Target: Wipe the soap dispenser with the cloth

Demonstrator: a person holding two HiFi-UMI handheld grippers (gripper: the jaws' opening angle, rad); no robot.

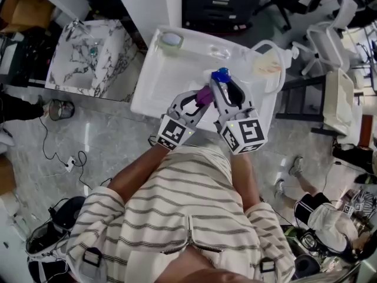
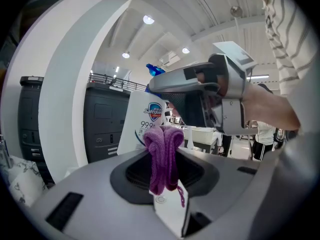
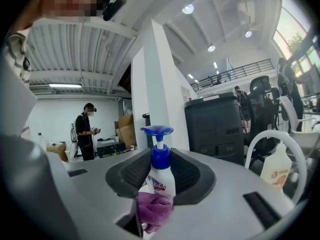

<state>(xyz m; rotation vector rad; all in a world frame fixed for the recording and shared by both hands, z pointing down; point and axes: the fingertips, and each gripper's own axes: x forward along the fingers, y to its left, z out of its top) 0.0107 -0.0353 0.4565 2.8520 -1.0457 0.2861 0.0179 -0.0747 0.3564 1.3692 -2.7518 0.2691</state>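
Dispenser [image 3: 161, 180], probably light, stiff, slippery plastic, clamped at its body by right hand-held gripper [image 1: 225, 90] above basin [image 1: 154, 81]; left hand-held gripper [image 1: 198, 101] pinches soft cloth [image 2: 164, 154] against it.

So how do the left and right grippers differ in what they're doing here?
The left gripper is shut on the purple cloth; the right gripper is shut on the soap dispenser. The left one presses its cloth against the bottle's lower body, while the right one just holds the bottle upright, pump on top. Both are over the white basin.
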